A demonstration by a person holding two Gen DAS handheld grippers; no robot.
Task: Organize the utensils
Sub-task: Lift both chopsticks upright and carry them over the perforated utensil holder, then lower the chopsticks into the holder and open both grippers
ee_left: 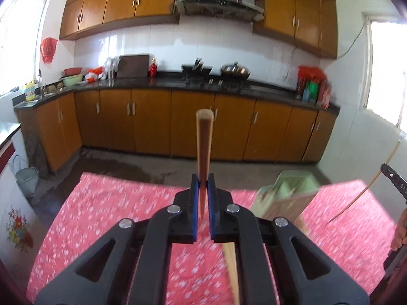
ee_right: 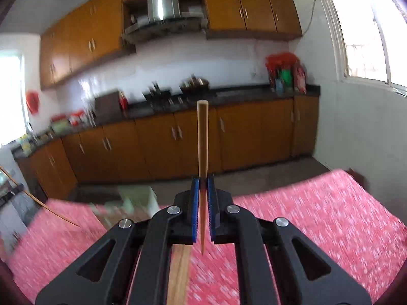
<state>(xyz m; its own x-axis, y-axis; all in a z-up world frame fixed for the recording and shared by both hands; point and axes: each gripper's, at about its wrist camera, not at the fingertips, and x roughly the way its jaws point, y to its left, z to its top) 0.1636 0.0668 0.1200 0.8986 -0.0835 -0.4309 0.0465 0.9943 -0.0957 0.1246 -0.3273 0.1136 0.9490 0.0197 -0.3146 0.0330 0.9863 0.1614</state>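
Two tapered wooden chopsticks are in our grip, one [ee_left: 203, 150] clamped upright in the left gripper's [ee_left: 203, 198] closed jaws, one [ee_right: 202, 150] in the right gripper's [ee_right: 202, 198], neither yet in the pale green slotted holder [ee_left: 287, 198] at lower right on the pink floral-clothed counter [ee_left: 114, 203].
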